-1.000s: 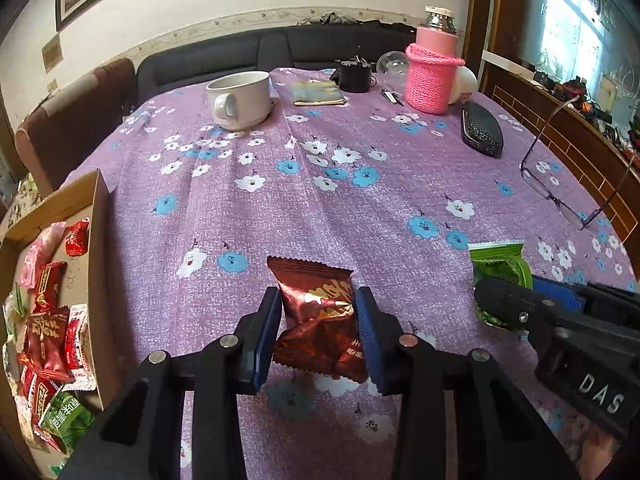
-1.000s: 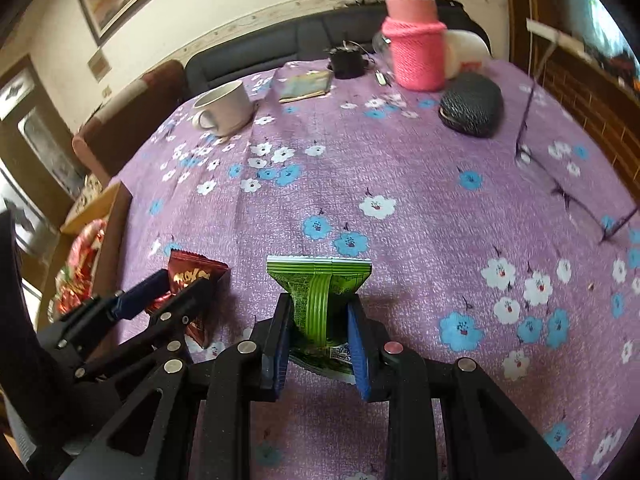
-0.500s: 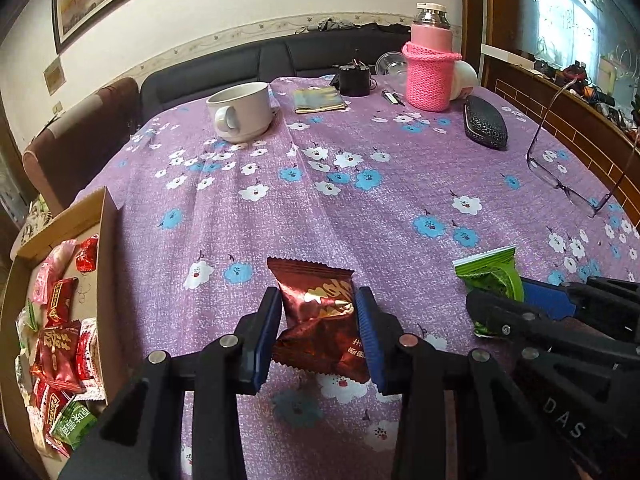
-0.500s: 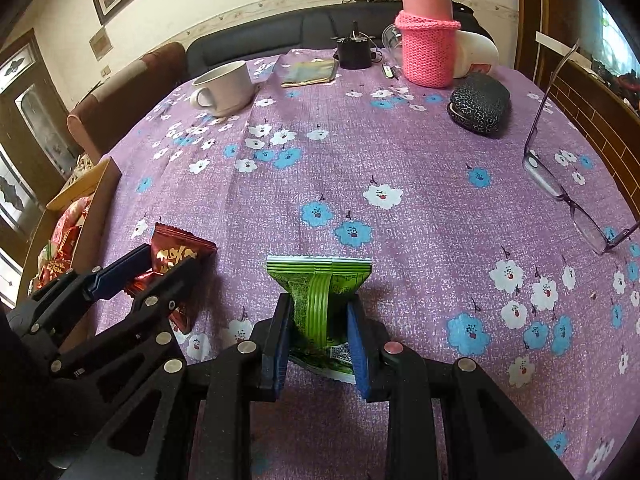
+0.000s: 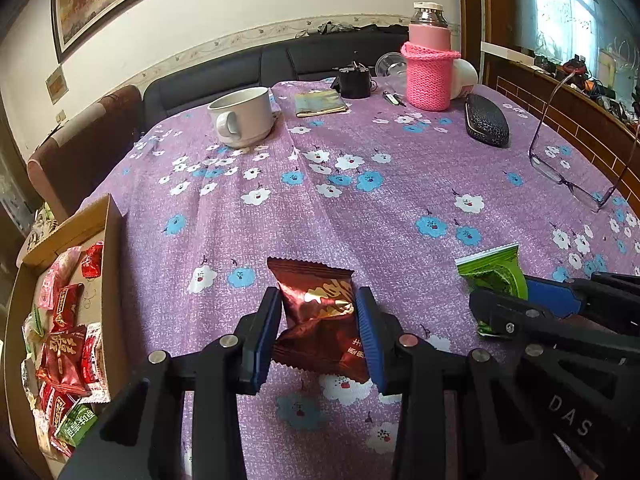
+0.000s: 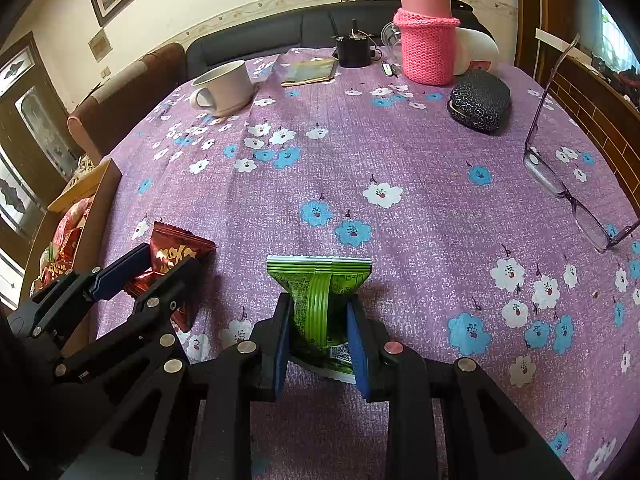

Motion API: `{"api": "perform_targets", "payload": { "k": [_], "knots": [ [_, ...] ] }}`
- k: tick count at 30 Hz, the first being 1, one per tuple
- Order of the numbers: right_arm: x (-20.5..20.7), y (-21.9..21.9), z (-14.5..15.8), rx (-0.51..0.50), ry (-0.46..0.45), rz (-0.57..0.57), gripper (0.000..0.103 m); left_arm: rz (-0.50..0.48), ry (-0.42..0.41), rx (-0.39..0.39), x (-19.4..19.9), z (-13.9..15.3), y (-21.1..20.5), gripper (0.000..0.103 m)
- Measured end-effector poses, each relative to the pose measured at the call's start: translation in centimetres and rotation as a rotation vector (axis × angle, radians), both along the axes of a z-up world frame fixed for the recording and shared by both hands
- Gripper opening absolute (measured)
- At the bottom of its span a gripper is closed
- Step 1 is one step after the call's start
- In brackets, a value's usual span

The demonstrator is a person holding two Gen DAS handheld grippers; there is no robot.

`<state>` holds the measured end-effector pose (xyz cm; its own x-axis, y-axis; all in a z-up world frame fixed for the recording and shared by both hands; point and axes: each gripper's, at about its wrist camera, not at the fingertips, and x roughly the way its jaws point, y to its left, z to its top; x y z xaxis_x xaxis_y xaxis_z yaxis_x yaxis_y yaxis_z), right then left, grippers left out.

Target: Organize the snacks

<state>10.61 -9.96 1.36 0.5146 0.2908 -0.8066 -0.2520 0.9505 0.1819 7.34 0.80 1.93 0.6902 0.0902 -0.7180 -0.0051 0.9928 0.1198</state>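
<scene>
Left claw (image 5: 318,328) pinching a red-brown snack packet (image 5: 320,320), right claw (image 6: 318,342) clamping a green snack packet (image 6: 320,300), cardboard snack box (image 5: 110,272) sitting at the flowered counter's (image 5: 360,208) left edge

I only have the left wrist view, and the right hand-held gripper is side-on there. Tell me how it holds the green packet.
Observer: Both pads of the right hand-held gripper press the green packet at its middle, which is pinched narrow there.
Operator: Say which face shows.
Observer: The back seam faces the camera and runs lengthwise between the pads.
Operator: Report its near end.
Observer: The near end pokes out behind the pads and shows a white printed patch.
</scene>
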Motion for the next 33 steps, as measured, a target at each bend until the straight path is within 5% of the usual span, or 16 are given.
{"api": "perform_targets", "payload": {
  "k": [33],
  "knots": [
    [-0.07,-0.12,0.2,0.0,-0.004,-0.004,0.028,0.008,-0.019,0.023,-0.2,0.25,0.0,0.037]
  ]
}}
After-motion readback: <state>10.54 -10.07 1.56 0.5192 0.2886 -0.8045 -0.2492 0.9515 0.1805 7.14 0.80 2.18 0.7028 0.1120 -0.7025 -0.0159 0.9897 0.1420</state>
